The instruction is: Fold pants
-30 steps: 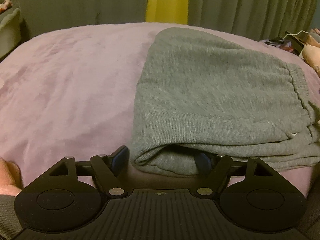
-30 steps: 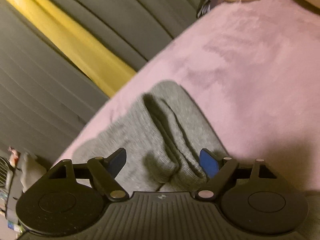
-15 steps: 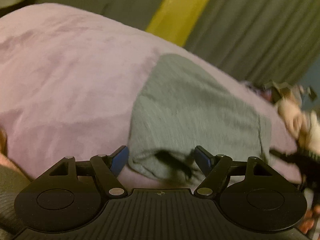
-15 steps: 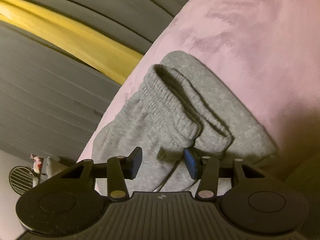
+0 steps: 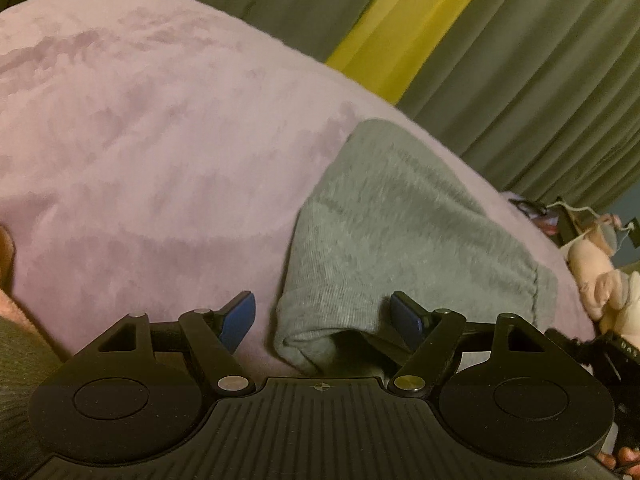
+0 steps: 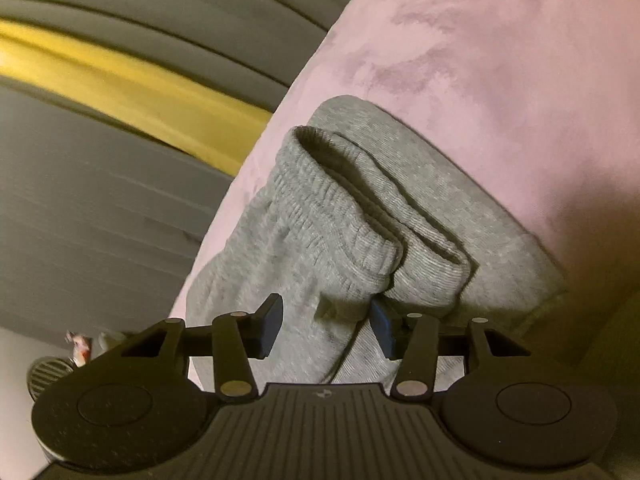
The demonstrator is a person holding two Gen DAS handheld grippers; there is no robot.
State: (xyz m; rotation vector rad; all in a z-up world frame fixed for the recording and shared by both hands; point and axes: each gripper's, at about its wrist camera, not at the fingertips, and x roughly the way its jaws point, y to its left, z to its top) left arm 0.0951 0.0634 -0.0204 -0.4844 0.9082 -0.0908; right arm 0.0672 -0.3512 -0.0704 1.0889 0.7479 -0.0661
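Tool [image 6: 324, 326] straddles ribbed grey pants [image 6: 360, 216]; fuzzy blanket [image 6: 500, 60].

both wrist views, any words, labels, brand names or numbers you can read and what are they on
"DAS": pale letters on a black object at the right edge of the left wrist view; it runs out of frame, so more letters may follow.
Small emblems on the left gripper and right gripper bodies: marks only, no readable words.
Grey pants, pink blanket, curtains: no text.
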